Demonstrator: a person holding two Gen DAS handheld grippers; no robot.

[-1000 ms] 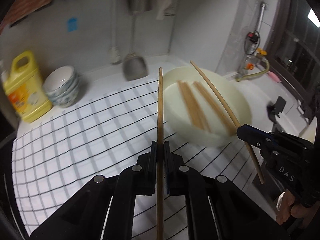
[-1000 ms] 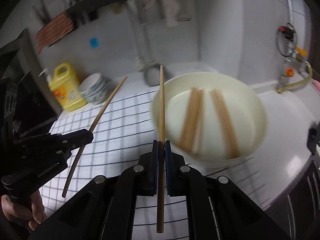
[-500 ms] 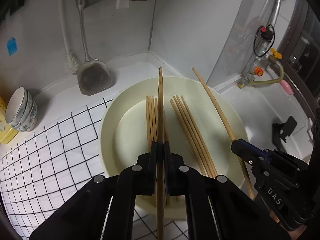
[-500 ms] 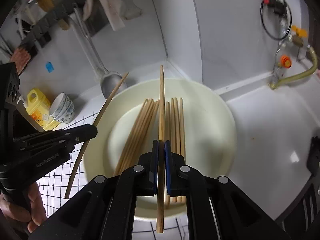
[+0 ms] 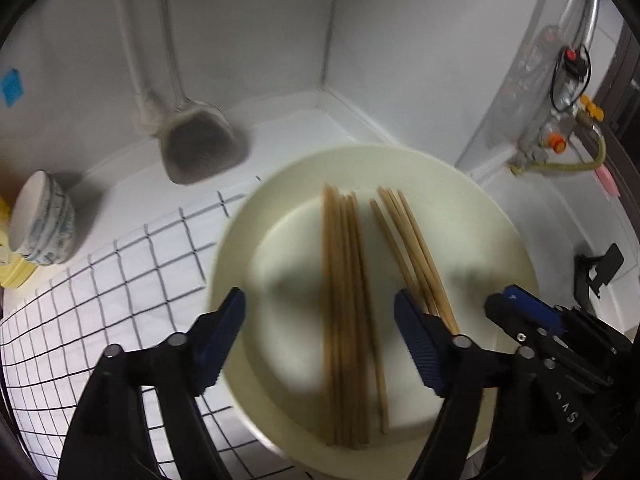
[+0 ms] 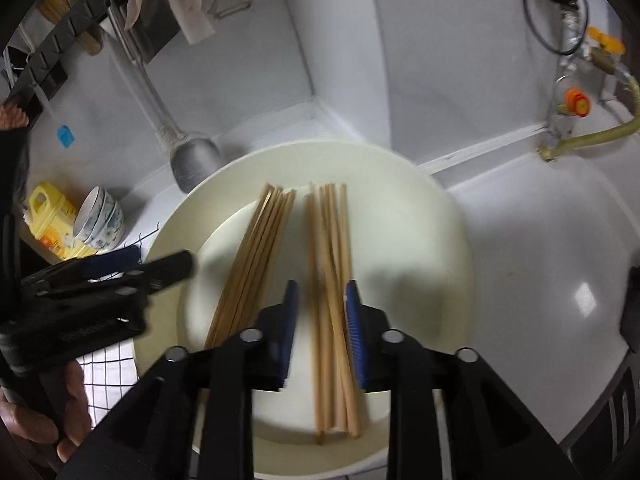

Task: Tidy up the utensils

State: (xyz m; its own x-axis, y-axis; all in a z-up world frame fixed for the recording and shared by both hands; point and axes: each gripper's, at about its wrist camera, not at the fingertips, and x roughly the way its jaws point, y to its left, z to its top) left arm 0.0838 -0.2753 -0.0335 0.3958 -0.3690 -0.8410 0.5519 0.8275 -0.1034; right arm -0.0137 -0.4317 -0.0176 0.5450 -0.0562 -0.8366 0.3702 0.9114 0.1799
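Note:
A cream round basin [image 5: 500, 232] [image 6: 420, 216] holds two bundles of wooden chopsticks. In the left wrist view the left bundle [image 5: 344, 300] lies between my open left gripper [image 5: 320, 332] fingers, and the right bundle [image 5: 408, 248] runs under the right finger. In the right wrist view my right gripper [image 6: 322, 320] is open, its fingers straddling the right bundle [image 6: 330, 280]; the left bundle [image 6: 256, 264] lies beside it. Both grippers hover just above the basin and hold nothing. Each gripper shows in the other's view: the right one [image 5: 532, 320], the left one [image 6: 120, 272].
A metal spatula [image 5: 200, 148] hangs against the back wall. Stacked bowls [image 5: 40, 220] and a yellow bottle [image 6: 52, 216] stand at the left on a checked cloth [image 5: 120, 280]. A gas valve and hose [image 6: 576, 120] are at the right wall.
Both grippers opened and let go of their single chopsticks, which now lie with the bundles in the basin. Both grippers came lower over the basin.

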